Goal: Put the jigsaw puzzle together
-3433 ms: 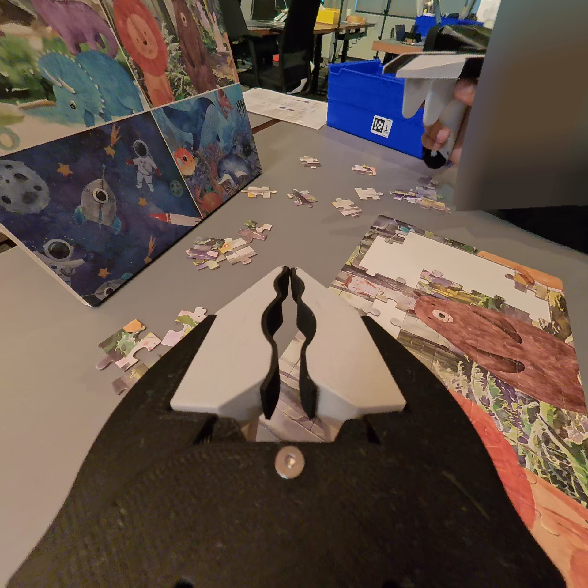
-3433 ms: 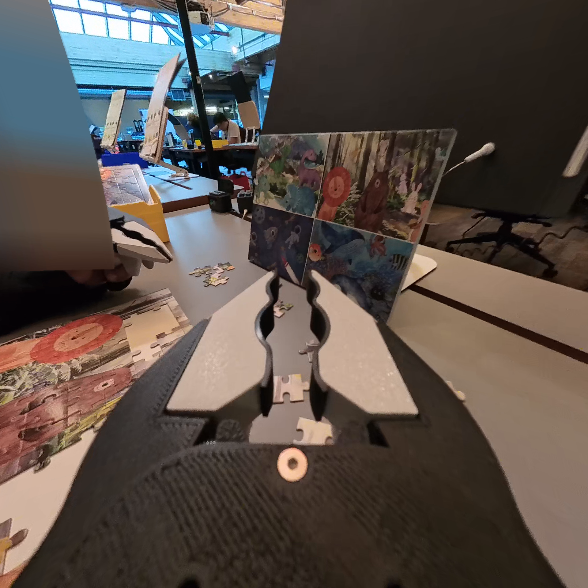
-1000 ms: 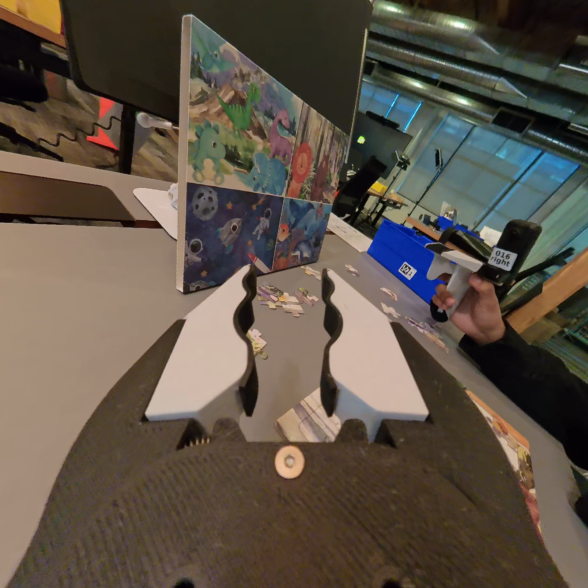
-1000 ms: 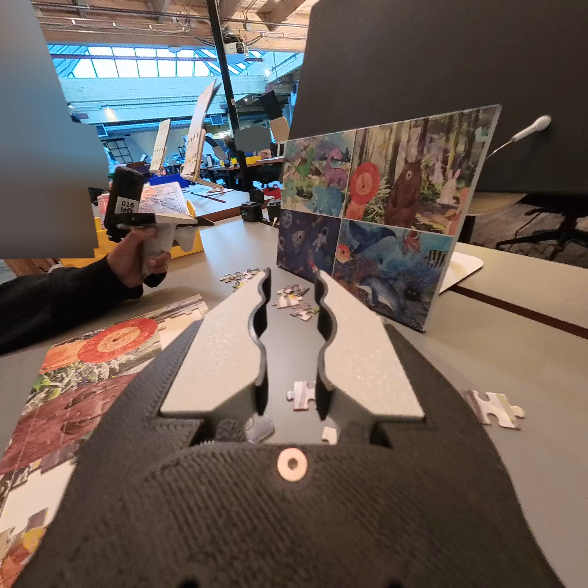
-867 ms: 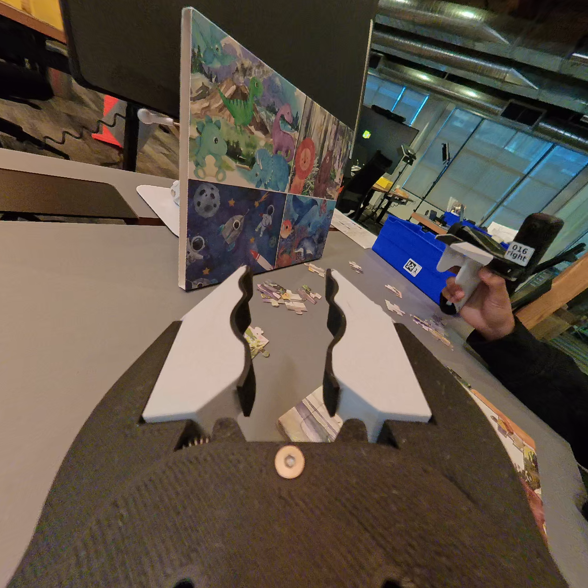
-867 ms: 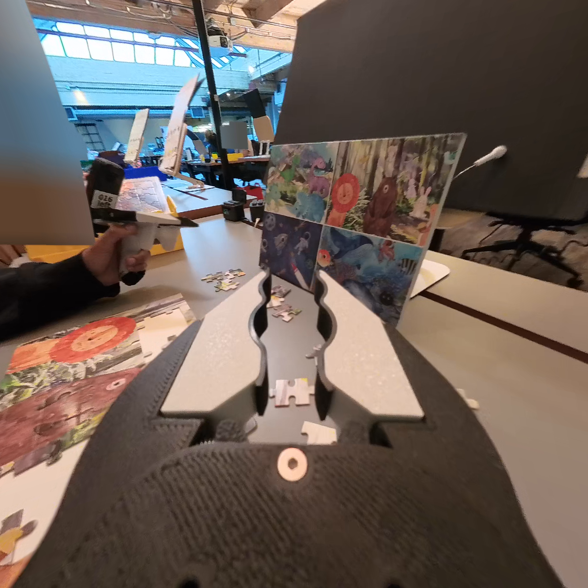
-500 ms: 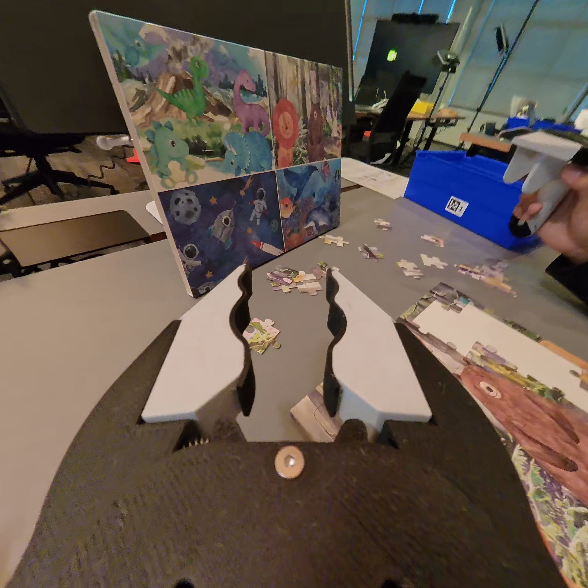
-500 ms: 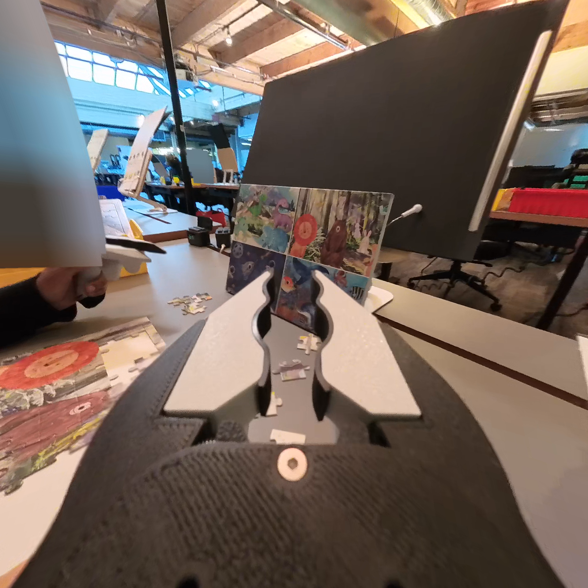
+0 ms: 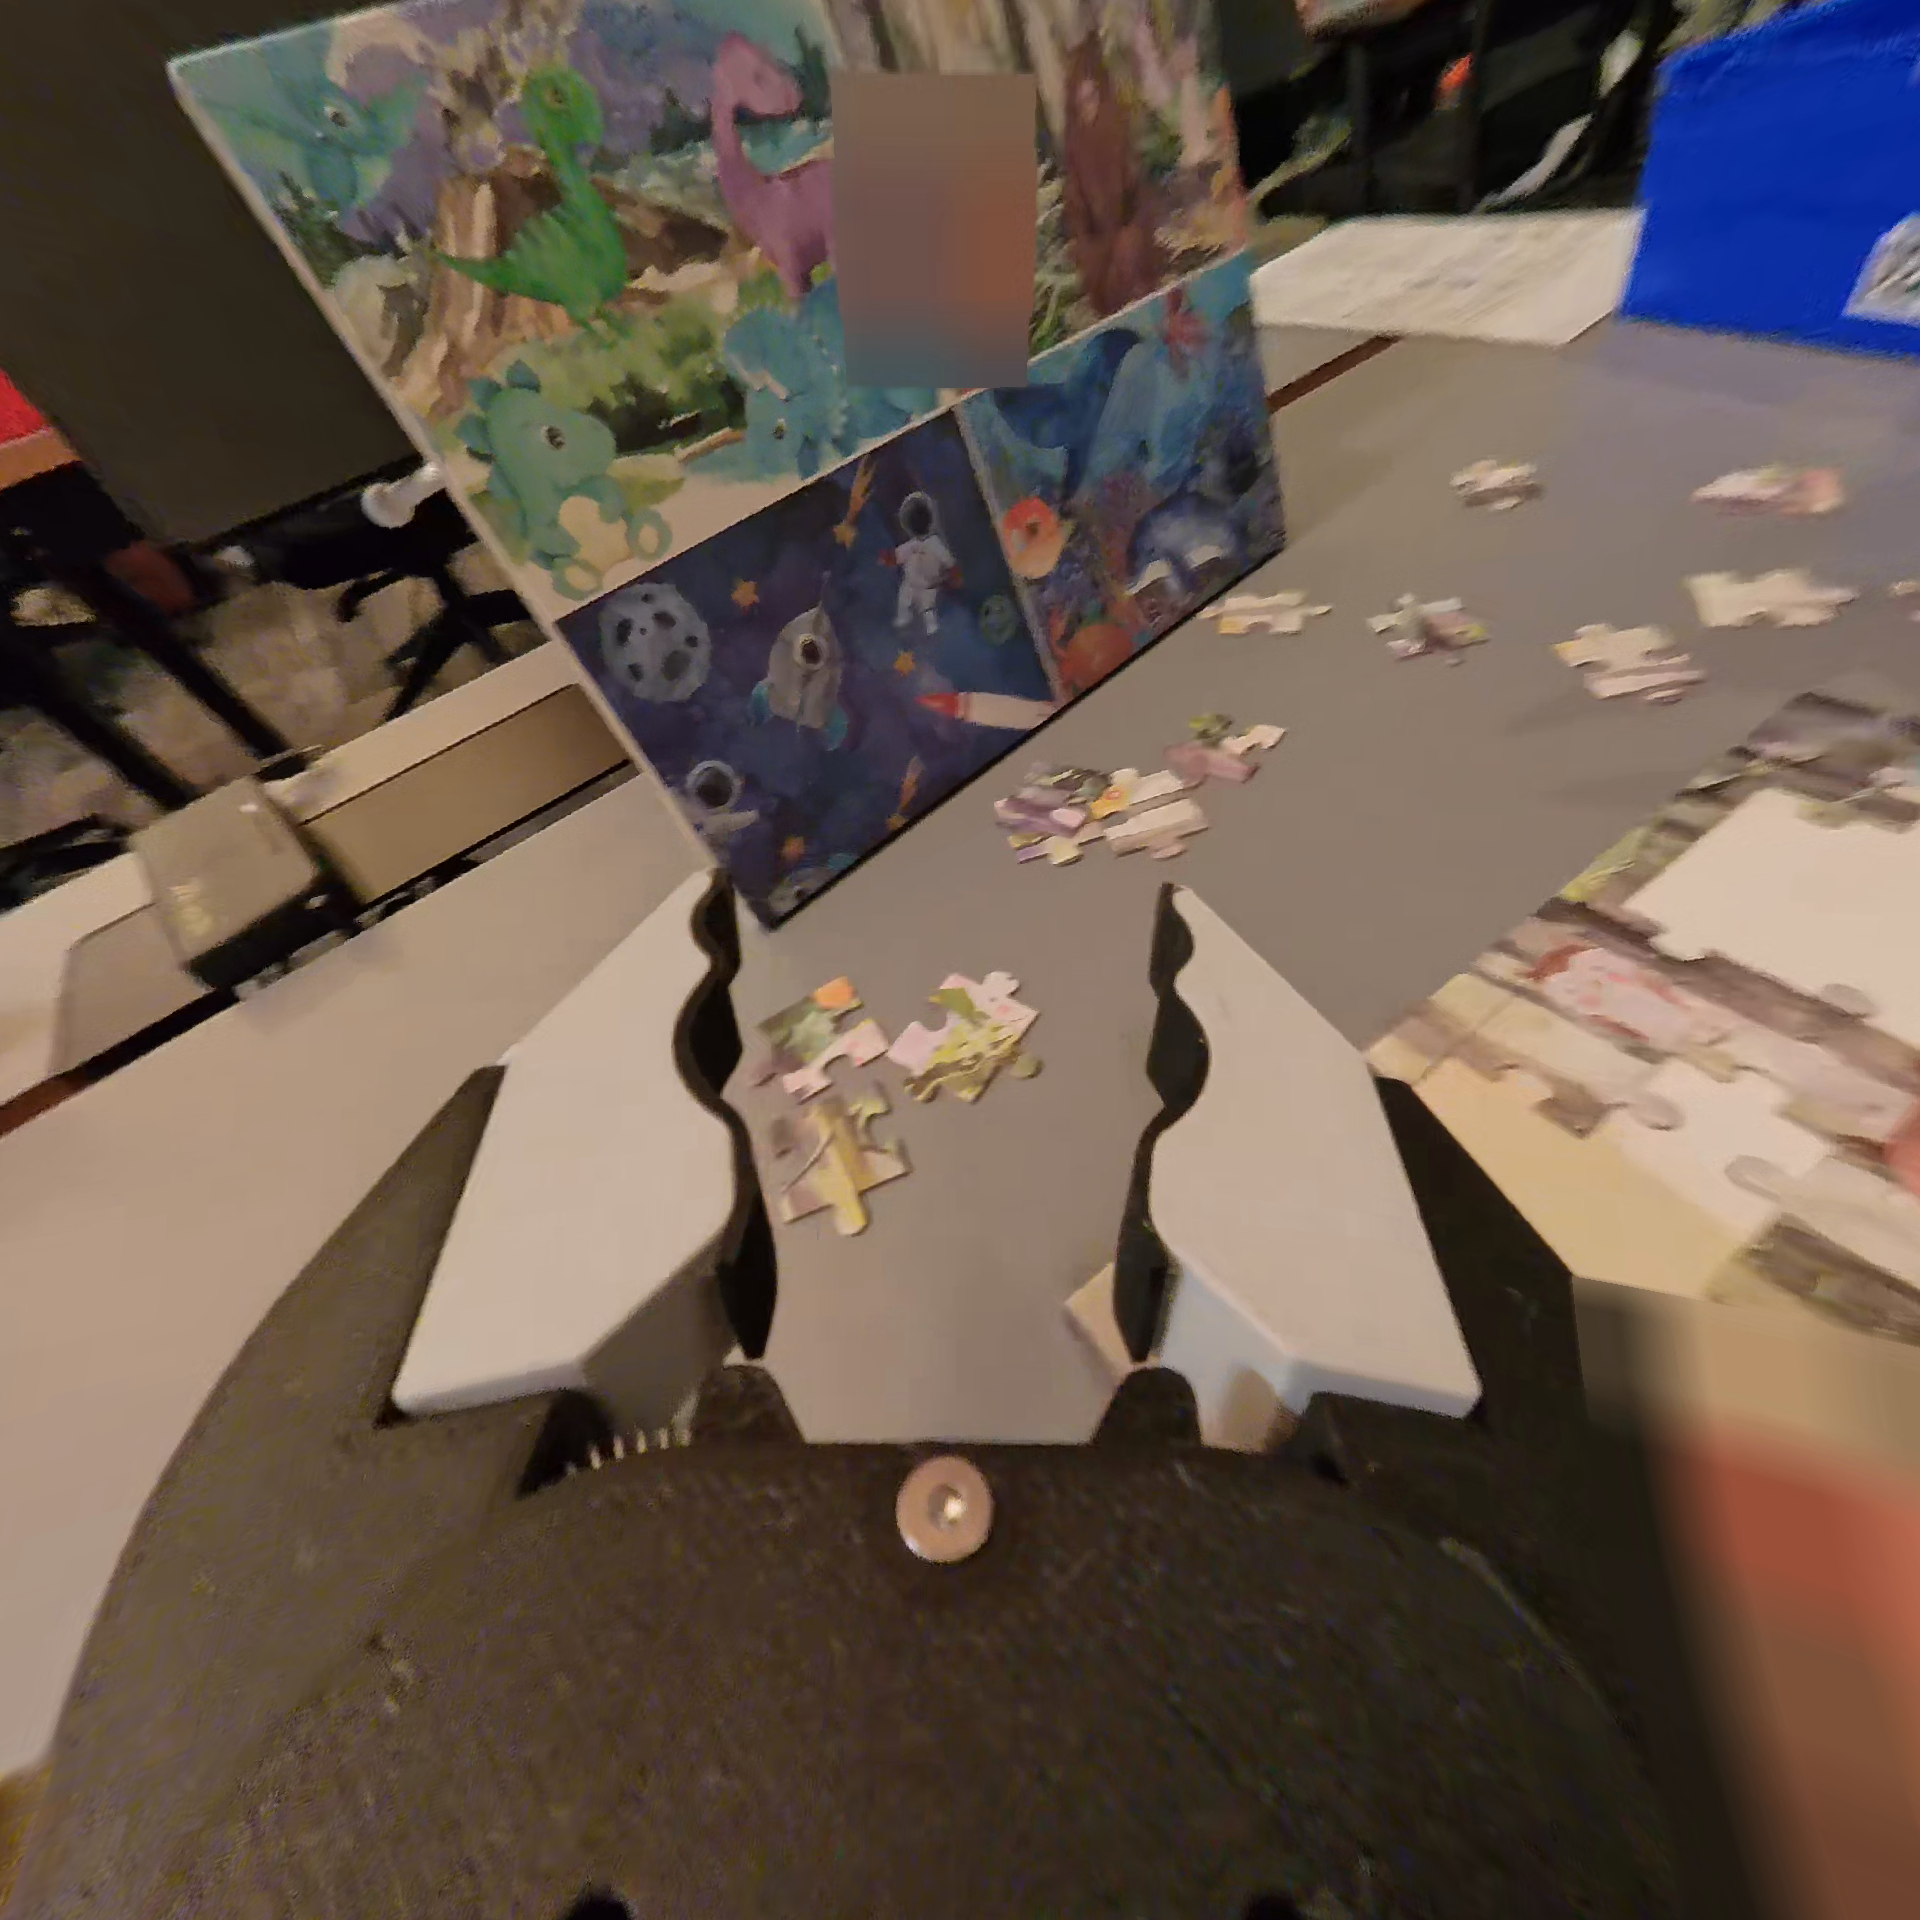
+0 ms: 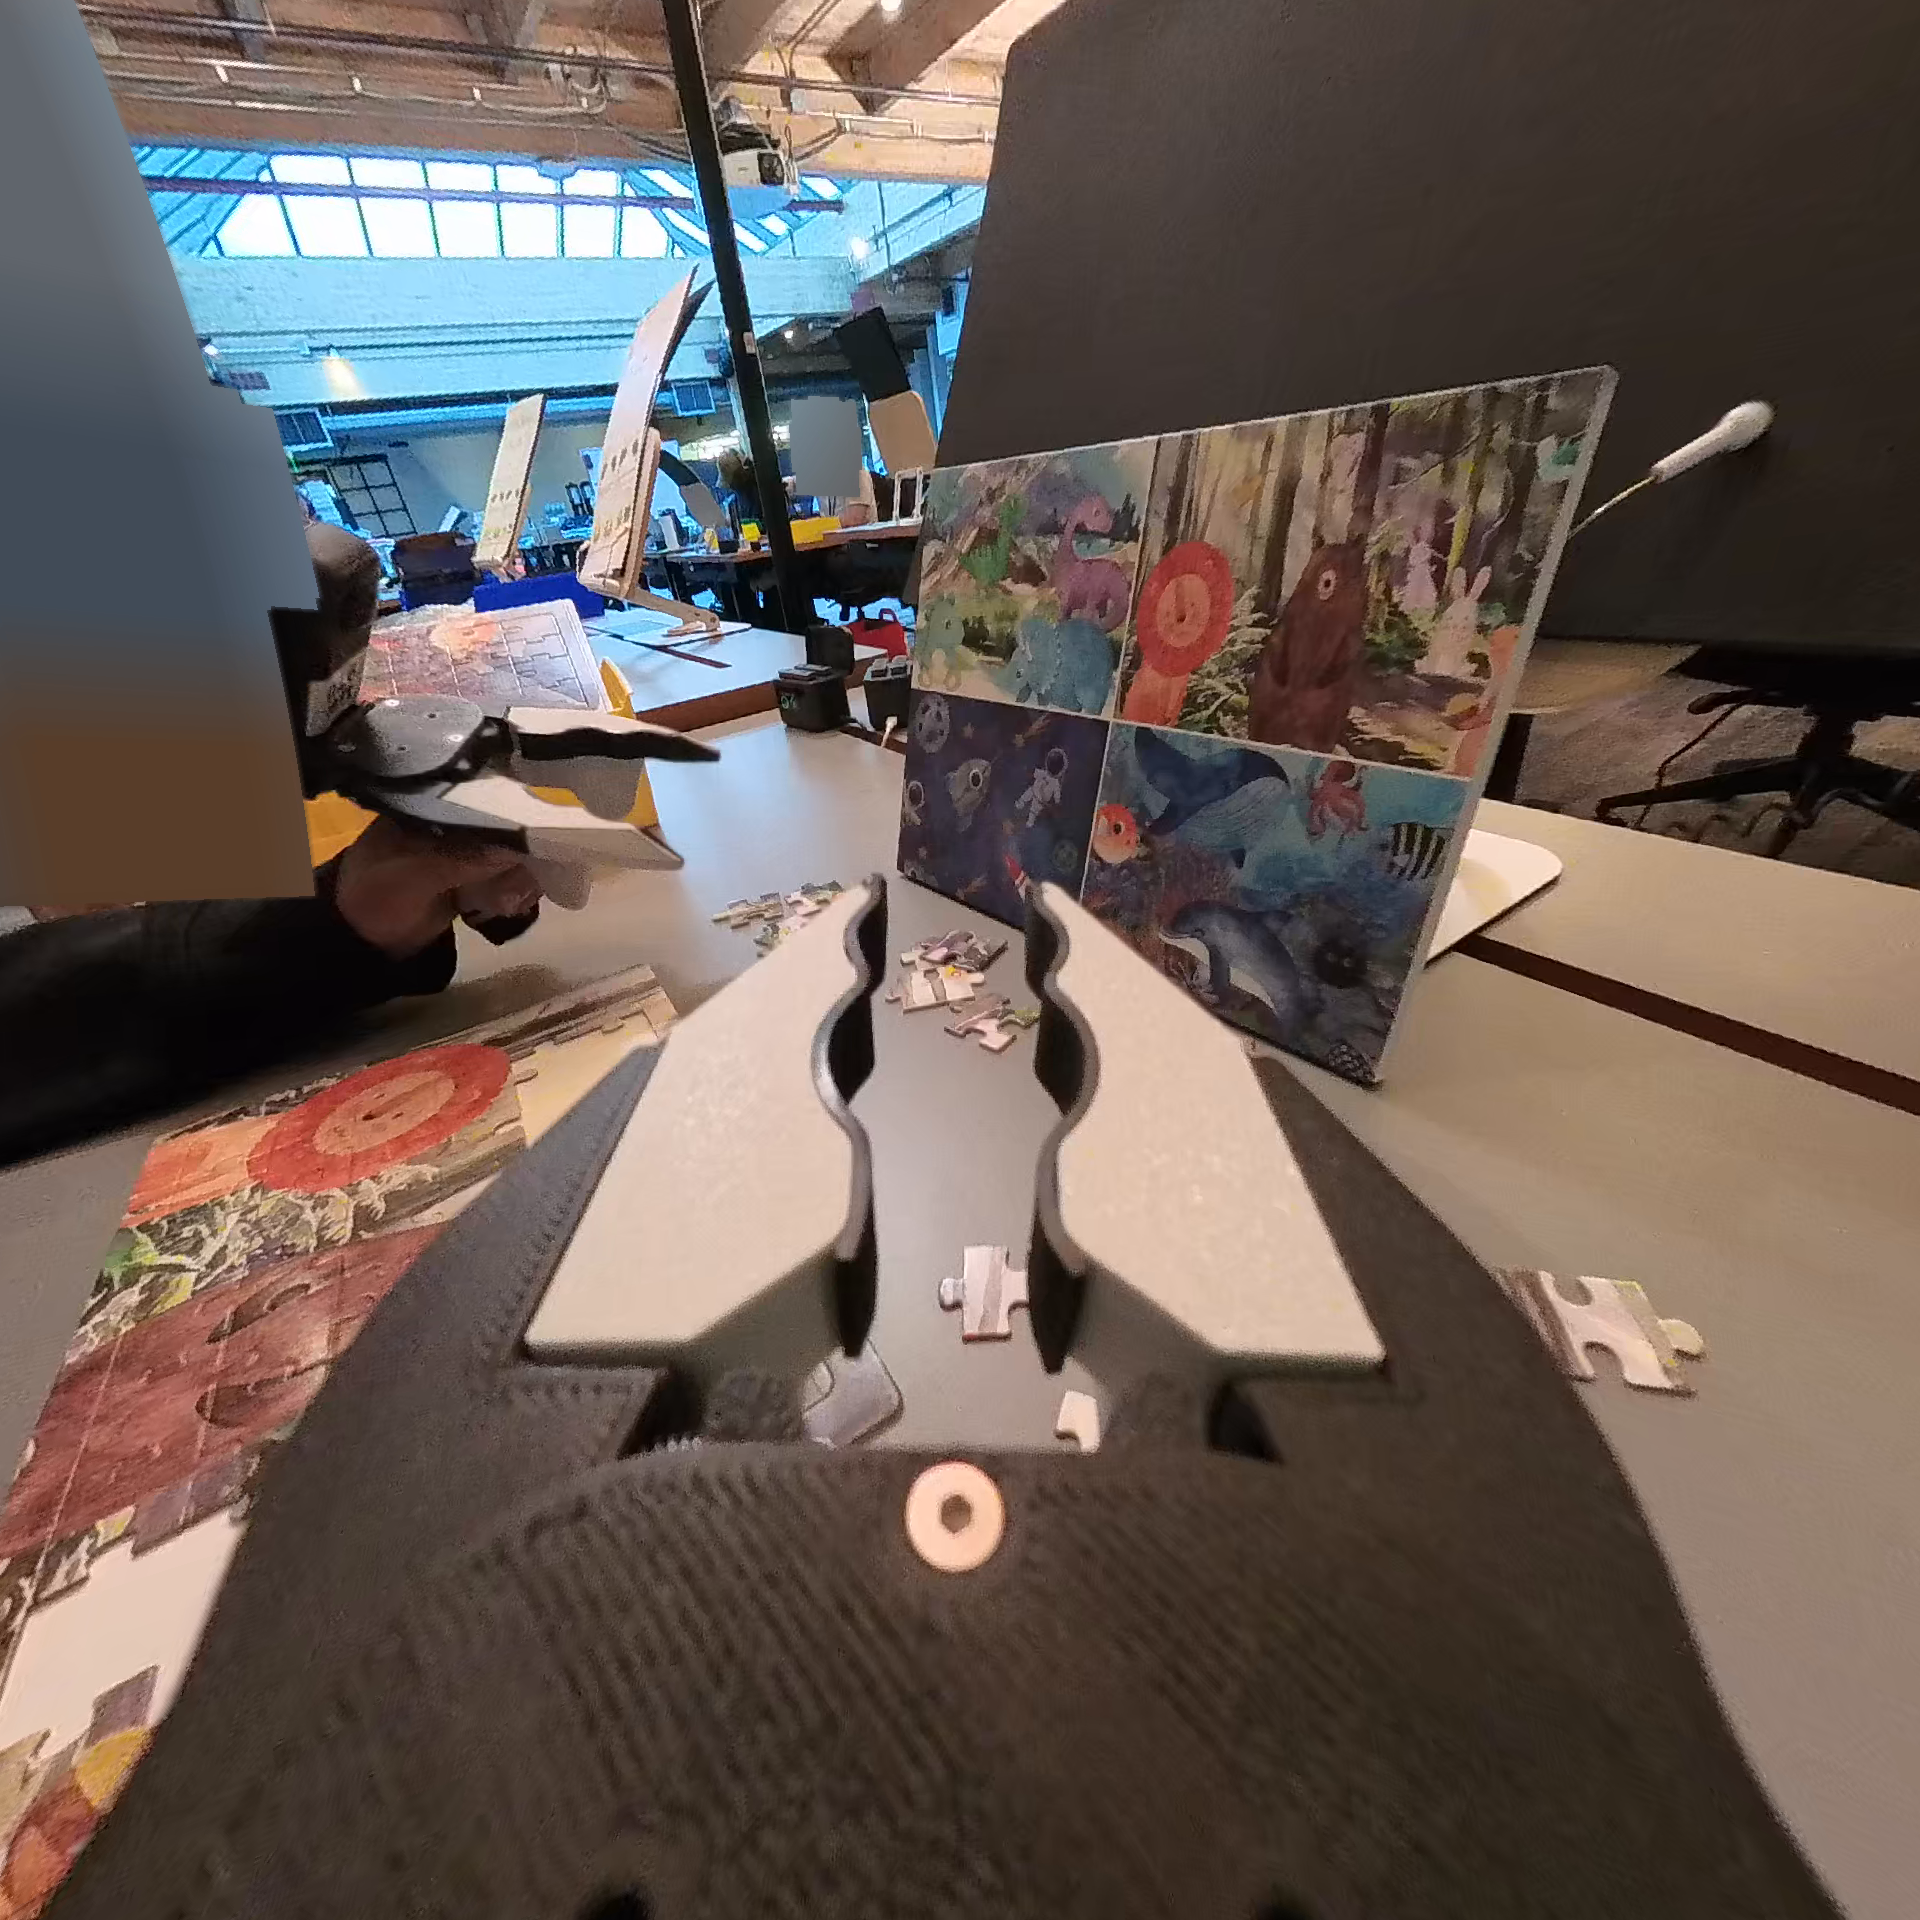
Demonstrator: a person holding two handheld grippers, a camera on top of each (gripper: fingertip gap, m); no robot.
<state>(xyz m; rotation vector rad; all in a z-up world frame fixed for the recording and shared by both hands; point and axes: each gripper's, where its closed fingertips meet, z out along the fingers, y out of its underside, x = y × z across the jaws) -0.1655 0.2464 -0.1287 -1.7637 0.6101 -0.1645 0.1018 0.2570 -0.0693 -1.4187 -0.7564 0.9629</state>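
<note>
Left wrist view: the left gripper (image 9: 940,1039) hangs spread wide over the grey counter (image 9: 1403,582), nothing between its fingers (image 9: 603,1164). Below the gap lie three loose pieces (image 9: 883,1081), with more pieces (image 9: 1117,805) scattered near the picture board (image 9: 748,468) leaning upright behind. The half-built puzzle (image 9: 1683,1029) lies flat to the right, its middle bare. From the right wrist view, the right gripper (image 10: 951,997) is released too, jaws parted over one piece (image 10: 982,1291); another piece (image 10: 1605,1330) lies just right of it. The puzzle (image 10: 312,1174) sits left.
</note>
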